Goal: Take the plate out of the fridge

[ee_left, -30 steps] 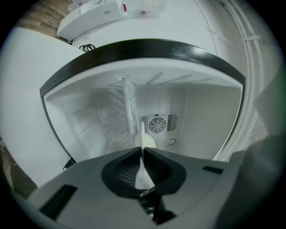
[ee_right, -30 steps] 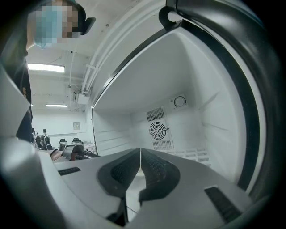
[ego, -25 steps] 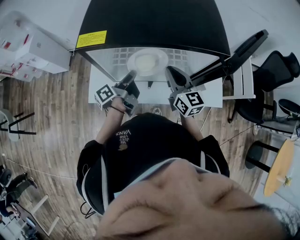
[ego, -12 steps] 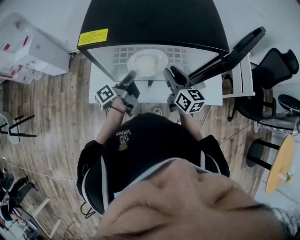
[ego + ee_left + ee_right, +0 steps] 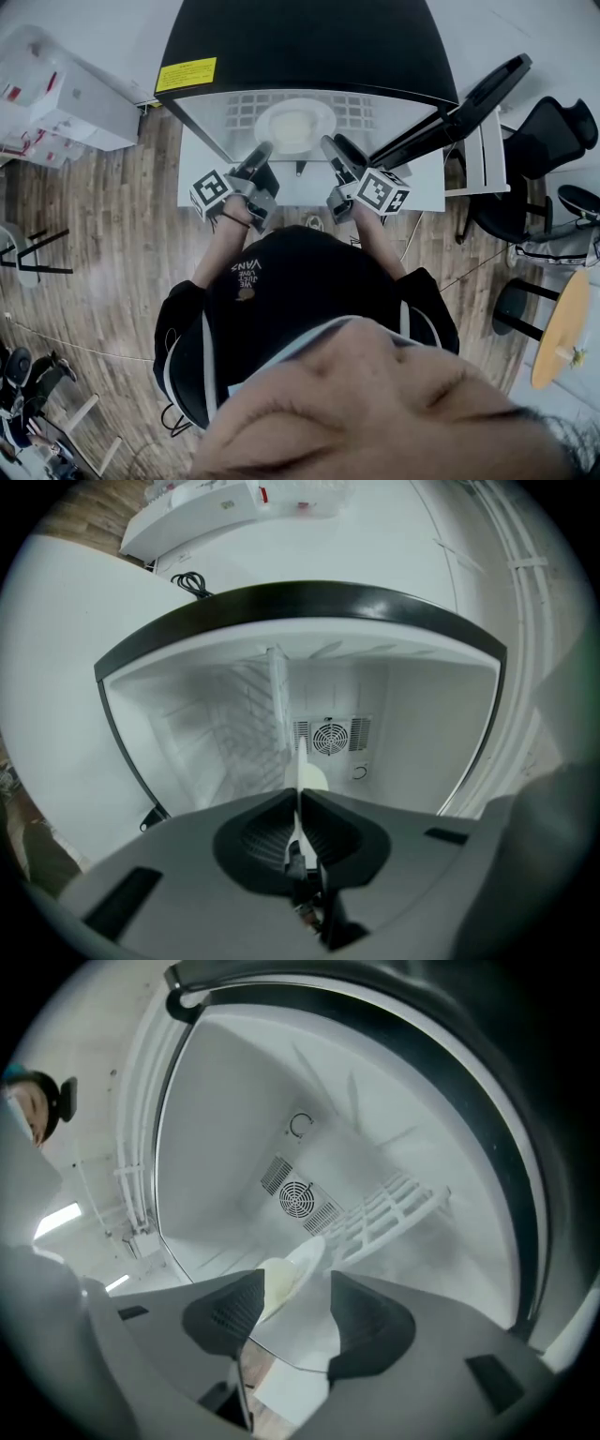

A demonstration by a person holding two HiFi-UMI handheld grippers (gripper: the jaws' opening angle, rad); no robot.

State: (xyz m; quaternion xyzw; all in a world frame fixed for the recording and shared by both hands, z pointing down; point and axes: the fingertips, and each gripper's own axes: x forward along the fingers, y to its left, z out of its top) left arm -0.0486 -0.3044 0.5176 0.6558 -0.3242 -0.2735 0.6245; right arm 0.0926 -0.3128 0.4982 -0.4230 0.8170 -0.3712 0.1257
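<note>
The plate [image 5: 294, 125] sits on the wire shelf [image 5: 361, 112] inside the open fridge [image 5: 300, 56]. The left tongs [image 5: 261, 150] are clamped tight on its near left rim. The right tongs [image 5: 336, 143] are opening wide, with the plate's right edge between them, ungripped.

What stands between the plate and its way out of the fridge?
Nothing visible. The door of the fridge stands open at the right. The left hand-held gripper is shut on the rim of the plate; the right hand-held gripper has its jaws opening, the rim between them.
</note>
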